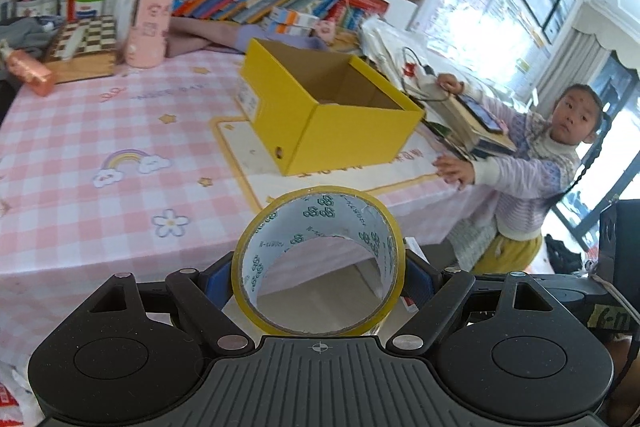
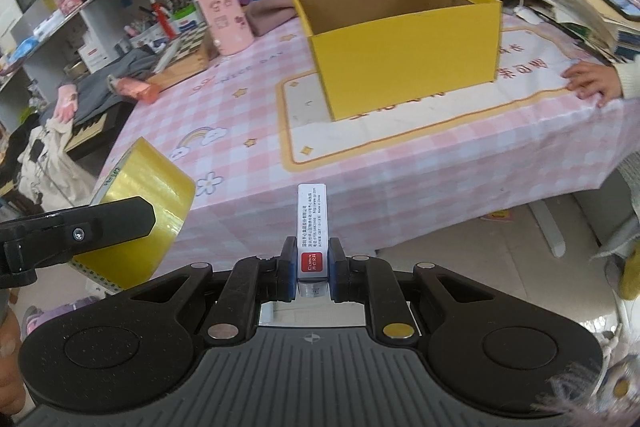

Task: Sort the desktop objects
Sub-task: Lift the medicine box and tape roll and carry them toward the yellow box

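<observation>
A roll of yellow packing tape sits upright between the fingers of my left gripper, which is shut on its two flat sides, just off the near edge of the table. The same roll shows at the left of the right wrist view, with a left finger across it. My right gripper is shut on a small white box with a red label, which sticks out forward. An open yellow cardboard box stands ahead on a white mat, and I see nothing inside it.
The table has a pink checked cloth. At the back stand a pink canister, a chessboard case and rows of books. At the right a person rests a hand on the table corner beside a pile of books.
</observation>
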The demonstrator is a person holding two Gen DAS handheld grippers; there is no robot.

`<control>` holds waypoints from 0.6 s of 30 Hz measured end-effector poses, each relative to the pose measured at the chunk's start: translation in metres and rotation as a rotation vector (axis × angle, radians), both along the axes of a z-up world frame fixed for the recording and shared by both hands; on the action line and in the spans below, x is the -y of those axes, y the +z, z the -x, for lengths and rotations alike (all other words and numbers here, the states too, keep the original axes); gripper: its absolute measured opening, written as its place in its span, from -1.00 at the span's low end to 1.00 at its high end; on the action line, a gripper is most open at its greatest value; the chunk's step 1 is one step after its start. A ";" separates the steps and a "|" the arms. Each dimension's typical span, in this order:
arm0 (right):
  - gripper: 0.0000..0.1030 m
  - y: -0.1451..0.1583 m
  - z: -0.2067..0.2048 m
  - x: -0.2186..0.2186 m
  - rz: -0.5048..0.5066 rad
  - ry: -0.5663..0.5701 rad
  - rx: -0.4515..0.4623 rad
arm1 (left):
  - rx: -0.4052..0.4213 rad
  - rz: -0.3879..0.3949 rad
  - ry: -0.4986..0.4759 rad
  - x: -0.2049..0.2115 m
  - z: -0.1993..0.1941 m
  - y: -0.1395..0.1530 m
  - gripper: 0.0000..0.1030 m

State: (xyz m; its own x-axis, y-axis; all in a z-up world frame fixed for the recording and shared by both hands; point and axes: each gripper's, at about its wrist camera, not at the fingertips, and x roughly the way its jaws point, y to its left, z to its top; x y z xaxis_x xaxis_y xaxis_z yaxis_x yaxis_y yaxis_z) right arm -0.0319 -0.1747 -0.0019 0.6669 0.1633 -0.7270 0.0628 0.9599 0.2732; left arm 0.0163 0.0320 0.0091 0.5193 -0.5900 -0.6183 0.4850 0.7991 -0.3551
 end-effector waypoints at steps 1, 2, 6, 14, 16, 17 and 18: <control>-0.75 0.000 0.001 0.003 -0.003 -0.009 -0.001 | -0.001 -0.002 -0.009 0.003 0.000 0.000 0.65; -0.75 -0.001 0.002 0.006 -0.005 -0.019 -0.002 | -0.001 -0.004 -0.018 0.007 -0.001 0.000 0.65; -0.75 0.000 0.003 0.017 -0.007 -0.042 -0.002 | 0.003 -0.007 -0.040 0.018 -0.005 0.001 0.65; -0.75 -0.001 0.001 0.035 -0.005 -0.084 -0.007 | 0.001 -0.018 -0.103 0.044 -0.013 -0.001 0.65; -0.75 -0.003 0.001 0.040 -0.008 -0.096 -0.009 | 0.001 -0.021 -0.116 0.049 -0.015 -0.002 0.65; -0.75 -0.003 0.000 0.042 -0.009 -0.100 -0.011 | 0.001 -0.023 -0.121 0.053 -0.016 -0.002 0.65; -0.75 -0.003 -0.001 0.044 -0.009 -0.103 -0.012 | 0.001 -0.025 -0.125 0.056 -0.017 -0.002 0.65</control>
State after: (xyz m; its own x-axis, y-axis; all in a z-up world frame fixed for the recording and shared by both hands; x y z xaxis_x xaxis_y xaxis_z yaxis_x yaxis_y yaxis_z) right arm -0.0309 -0.2188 -0.0052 0.6718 0.1005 -0.7339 0.1646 0.9457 0.2802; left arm 0.0336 -0.0236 0.0072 0.4437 -0.6341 -0.6332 0.5815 0.7414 -0.3350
